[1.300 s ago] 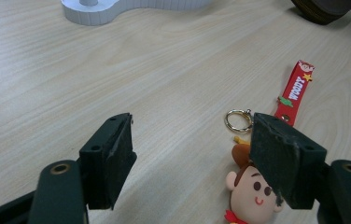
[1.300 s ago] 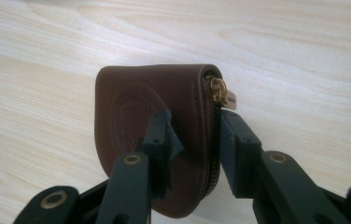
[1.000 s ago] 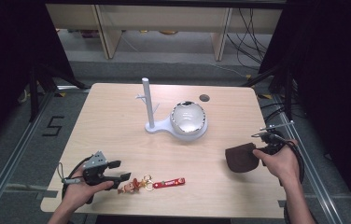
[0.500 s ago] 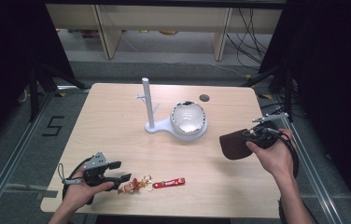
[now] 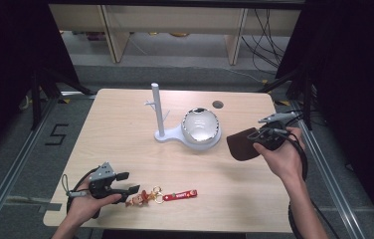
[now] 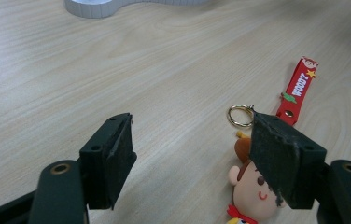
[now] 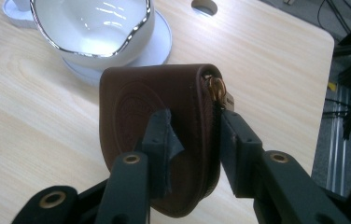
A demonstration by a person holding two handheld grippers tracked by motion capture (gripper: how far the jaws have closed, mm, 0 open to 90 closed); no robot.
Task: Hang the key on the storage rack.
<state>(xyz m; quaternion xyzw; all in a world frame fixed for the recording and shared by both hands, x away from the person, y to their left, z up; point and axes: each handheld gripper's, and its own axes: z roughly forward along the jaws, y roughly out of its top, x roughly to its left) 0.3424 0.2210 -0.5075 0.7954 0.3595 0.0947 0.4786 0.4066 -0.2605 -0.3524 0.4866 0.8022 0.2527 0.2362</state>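
A brown leather pouch (image 7: 164, 98) with a brass zip pull hangs above the table, pinched by my right gripper (image 7: 192, 135), which is shut on it. From above, the brown pouch (image 5: 240, 144) and the right gripper (image 5: 259, 137) sit just right of the white bowl (image 5: 201, 125). My left gripper (image 6: 190, 154) stands open low over the table near its front left. A cartoon cowboy keychain (image 6: 253, 184) with a brass ring (image 6: 240, 115) and red strap (image 6: 297, 88) lies beside its right jaw. In the high view the left gripper (image 5: 128, 183) is next to the keychain (image 5: 162, 195).
A white stand with an upright post (image 5: 157, 112) and a round base holds the silver-rimmed bowl (image 7: 94, 28) at the table's middle. A round cable hole (image 5: 218, 104) sits near the far edge. Metal rails run along both sides of the table (image 5: 125, 124).
My right gripper has lifted the brown pouch off the table and carried it forward and left toward the bowl. The left gripper has stayed by the keychain.
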